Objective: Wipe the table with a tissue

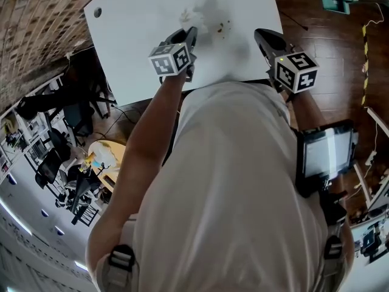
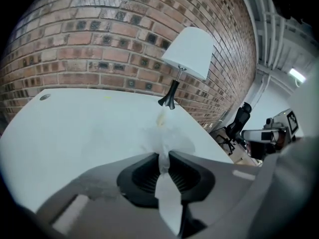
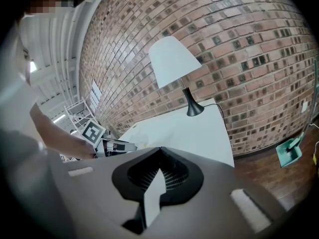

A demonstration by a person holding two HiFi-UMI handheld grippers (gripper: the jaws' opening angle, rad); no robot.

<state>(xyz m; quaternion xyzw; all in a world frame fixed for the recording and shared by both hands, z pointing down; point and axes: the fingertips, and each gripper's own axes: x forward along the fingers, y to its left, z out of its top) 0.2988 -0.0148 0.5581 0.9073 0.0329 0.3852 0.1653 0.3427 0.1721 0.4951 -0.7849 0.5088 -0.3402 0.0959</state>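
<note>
Tissue (image 2: 167,141) sits pinched in the left gripper (image 2: 163,158), whose jaws are closed down to a narrow gap on a twisted neck of the paper. The loose white tuft fans out ahead of the pads toward the lamp (image 2: 187,59). The right gripper (image 3: 159,156) has its jaws together with nothing between them, and it hangs over the table (image 2: 75,128) edge farthest from the lamp's base.

The step in hand looks like the wipe itself. A small yellowish smear (image 2: 161,117) lies on the white top just in front of the lamp's foot, and the tissue tuft is just short of it on the near side. From the head view the tuft seems to be at or barely above the surface; the blur there does not let me say whether it is touching.

The next move calls for carrying the tuft on toward the lamp until it covers the smear, pressing it flat on the top, then dragging it back and forth. The pinch needs to stay firm so the thin paper does not slip out, and the stroke should stop short of the lamp's foot.
</note>
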